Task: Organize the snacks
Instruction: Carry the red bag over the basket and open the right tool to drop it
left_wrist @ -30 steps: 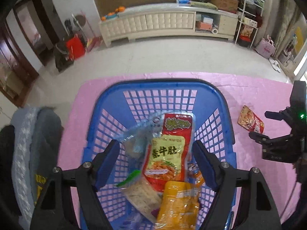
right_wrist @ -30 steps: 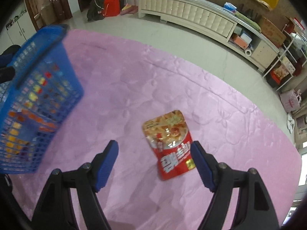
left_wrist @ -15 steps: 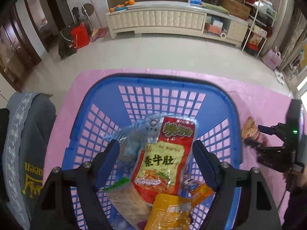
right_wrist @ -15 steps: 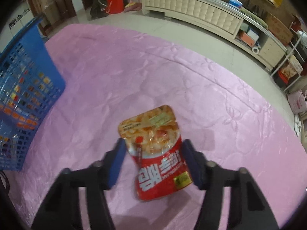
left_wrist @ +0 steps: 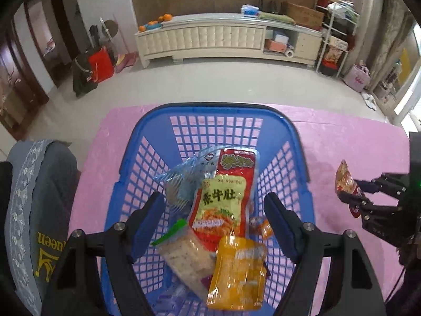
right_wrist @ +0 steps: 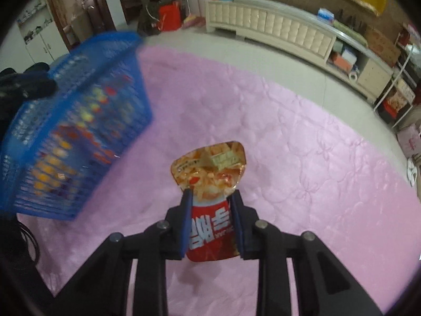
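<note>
A second ago our right gripper (right_wrist: 211,205) stood wide above the red and orange foil snack pouch (right_wrist: 210,184) lying flat on the pink quilted tabletop (right_wrist: 302,158); now its blue fingers (right_wrist: 187,223) have clamped the pouch's lower half from both sides, and it appears lifted clear of the cloth. So we judge the pick done and the carry to the blue plastic lattice basket (left_wrist: 218,110) next. The pouch's upper part sticks out beyond the fingertips, slightly crumpled. Our left gripper (left_wrist: 214,208) hangs released over the basket, holding nothing, with yellow, red and clear packets below it.
</note>
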{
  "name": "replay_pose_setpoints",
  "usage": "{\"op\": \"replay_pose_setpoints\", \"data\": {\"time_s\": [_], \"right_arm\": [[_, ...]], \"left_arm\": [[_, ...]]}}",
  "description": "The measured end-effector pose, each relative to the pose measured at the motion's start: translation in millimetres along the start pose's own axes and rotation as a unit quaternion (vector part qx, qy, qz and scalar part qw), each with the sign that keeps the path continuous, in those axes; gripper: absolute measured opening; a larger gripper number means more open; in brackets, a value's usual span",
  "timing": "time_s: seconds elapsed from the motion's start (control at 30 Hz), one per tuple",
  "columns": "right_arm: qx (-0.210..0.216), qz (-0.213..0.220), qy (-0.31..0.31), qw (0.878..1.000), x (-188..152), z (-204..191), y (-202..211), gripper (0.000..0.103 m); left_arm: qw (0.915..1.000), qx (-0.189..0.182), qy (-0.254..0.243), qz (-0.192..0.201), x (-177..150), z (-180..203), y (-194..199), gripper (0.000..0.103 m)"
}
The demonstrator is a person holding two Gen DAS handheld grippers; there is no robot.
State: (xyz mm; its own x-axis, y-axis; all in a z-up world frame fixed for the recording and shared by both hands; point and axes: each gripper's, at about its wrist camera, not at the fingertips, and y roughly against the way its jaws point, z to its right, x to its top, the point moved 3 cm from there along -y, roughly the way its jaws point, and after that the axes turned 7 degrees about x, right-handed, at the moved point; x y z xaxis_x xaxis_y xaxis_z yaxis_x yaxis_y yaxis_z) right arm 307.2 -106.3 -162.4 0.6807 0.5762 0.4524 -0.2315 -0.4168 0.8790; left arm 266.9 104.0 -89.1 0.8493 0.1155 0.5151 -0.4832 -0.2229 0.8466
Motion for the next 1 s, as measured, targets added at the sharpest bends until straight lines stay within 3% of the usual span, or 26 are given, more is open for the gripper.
{"op": "replay_pose_setpoints", "data": {"time_s": [0.2,0.4,0.73,1.0], "right_arm": [[-0.009,0.034,0.024,0.999,15,-45,50,0.032],[-0.018,0.060,0.042,0.997,38,-85,80,0.033],[-0.067,0.046,0.055,0.995,80,-128,71,0.034],[-0.058,0.040,0.041,0.997,104,-141,49,0.035]], "left_arm": [[0.9995,-0.029,-0.009,0.013,-16,-7,30,0.077],[0.9985,-0.033,-0.018,0.040,-22,-23,61,0.077],[0.9973,-0.034,-0.025,0.061,-18,-63,70,0.077],[0.9961,-0.022,-0.017,0.084,-10,-91,66,0.077]]}}
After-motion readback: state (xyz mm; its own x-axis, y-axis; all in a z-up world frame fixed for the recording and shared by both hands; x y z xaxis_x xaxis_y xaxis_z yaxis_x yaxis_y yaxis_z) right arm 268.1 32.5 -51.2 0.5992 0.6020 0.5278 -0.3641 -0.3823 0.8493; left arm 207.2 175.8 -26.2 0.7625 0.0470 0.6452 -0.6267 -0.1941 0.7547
